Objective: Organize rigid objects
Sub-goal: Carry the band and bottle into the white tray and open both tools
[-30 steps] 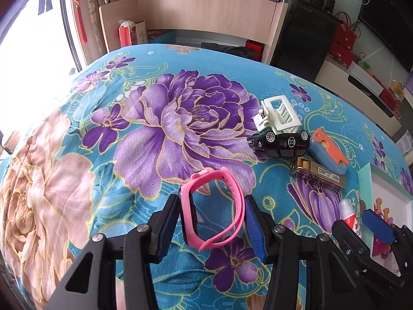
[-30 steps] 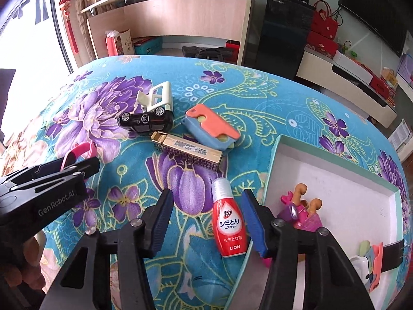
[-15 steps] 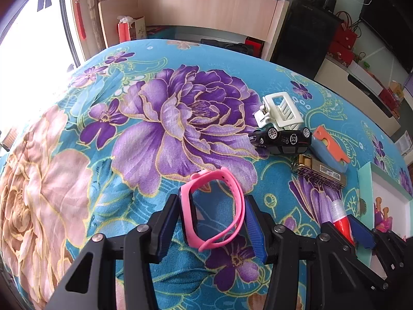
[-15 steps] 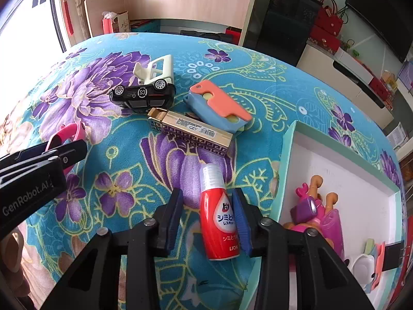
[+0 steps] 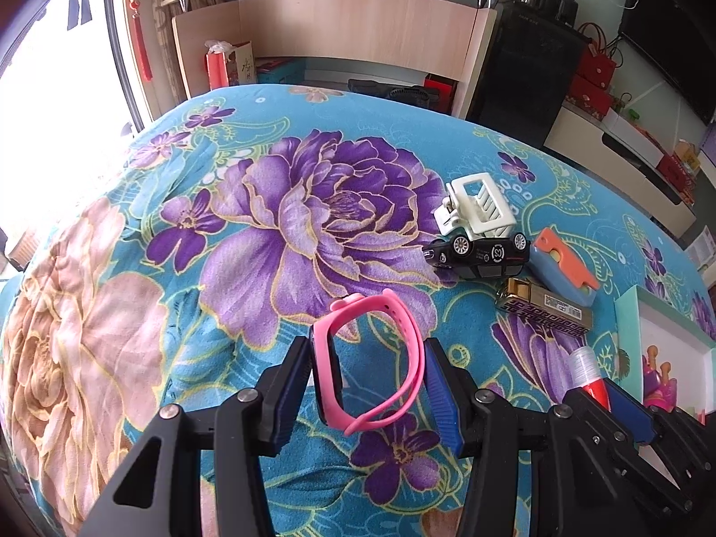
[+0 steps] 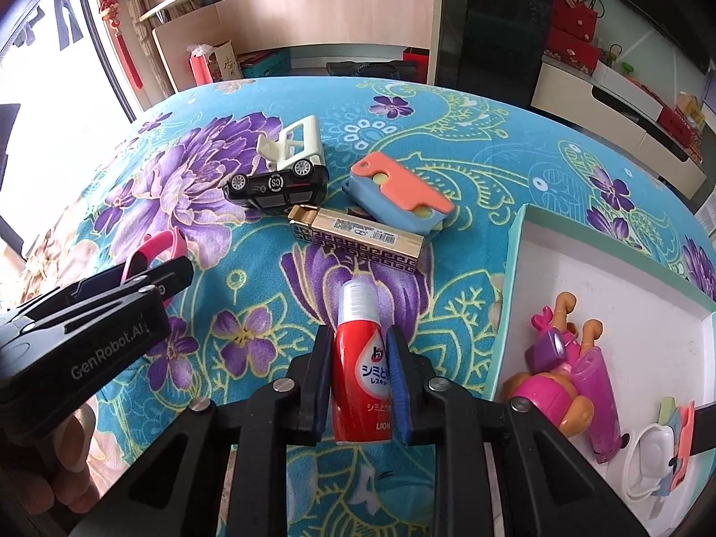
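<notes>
My left gripper (image 5: 367, 358) is shut on a pink wristband watch (image 5: 371, 362), its pads pressed on the watch face and the strap. My right gripper (image 6: 360, 353) is shut on a small red bottle (image 6: 362, 385) with a clear cap. In the left wrist view the bottle (image 5: 586, 371) shows at the right, beside the white tray (image 5: 626, 326). In the right wrist view the left gripper (image 6: 147, 268) and the pink watch (image 6: 165, 241) show at the left. The tray (image 6: 510, 268) with a green rim lies just right of the bottle.
On the flowered blue cloth lie a black toy car (image 6: 277, 188), a white claw clip (image 6: 295, 143), a gold box (image 6: 358, 241) and a blue and orange case (image 6: 398, 192). The tray holds a pink toy figure (image 6: 564, 380) and small items (image 6: 662, 447).
My right gripper has closed on the red bottle; it was open around it a second ago. My left gripper still holds the pink watch and has lifted a little.
</notes>
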